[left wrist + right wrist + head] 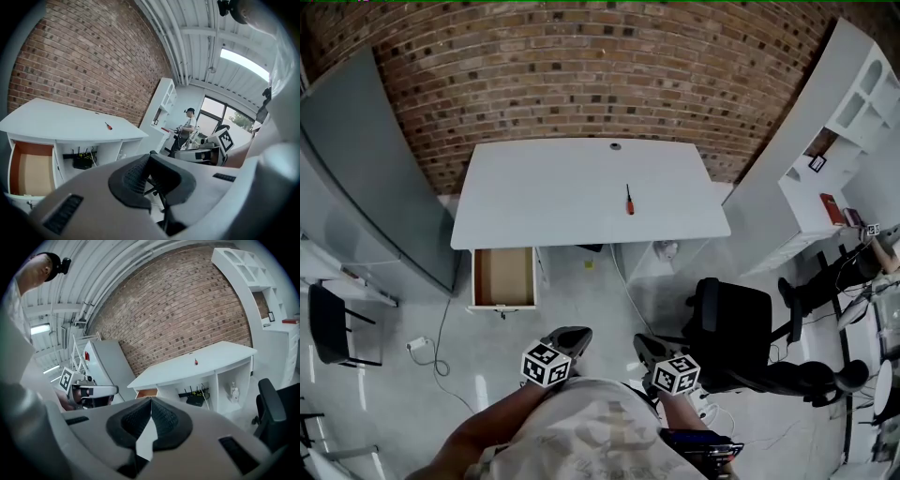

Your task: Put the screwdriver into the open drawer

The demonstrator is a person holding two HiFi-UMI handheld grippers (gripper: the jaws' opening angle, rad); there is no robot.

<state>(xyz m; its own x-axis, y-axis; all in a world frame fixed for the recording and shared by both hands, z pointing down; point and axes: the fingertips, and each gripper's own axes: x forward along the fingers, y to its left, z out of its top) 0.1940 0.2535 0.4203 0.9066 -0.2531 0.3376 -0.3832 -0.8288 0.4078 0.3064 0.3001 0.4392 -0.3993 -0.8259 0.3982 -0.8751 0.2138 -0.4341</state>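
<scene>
A small screwdriver (629,200) with a red handle lies on the white desk (553,192), right of its middle; it also shows as a red speck, the screwdriver (108,125) and screwdriver (196,362), in both gripper views. The open drawer (502,278) with a brown floor juts out under the desk's left end. My left gripper (578,336) and right gripper (641,343) hang close to my body, far from the desk, both shut with nothing between the jaws. The left gripper (151,157) and right gripper (151,401) show pads meeting at the tips.
A black office chair (741,333) stands right of my right gripper. A grey cabinet (366,169) leans at the left, white shelves (834,141) at the right. Cables (431,352) trail on the floor near the drawer. A person (187,129) stands far off by the shelves.
</scene>
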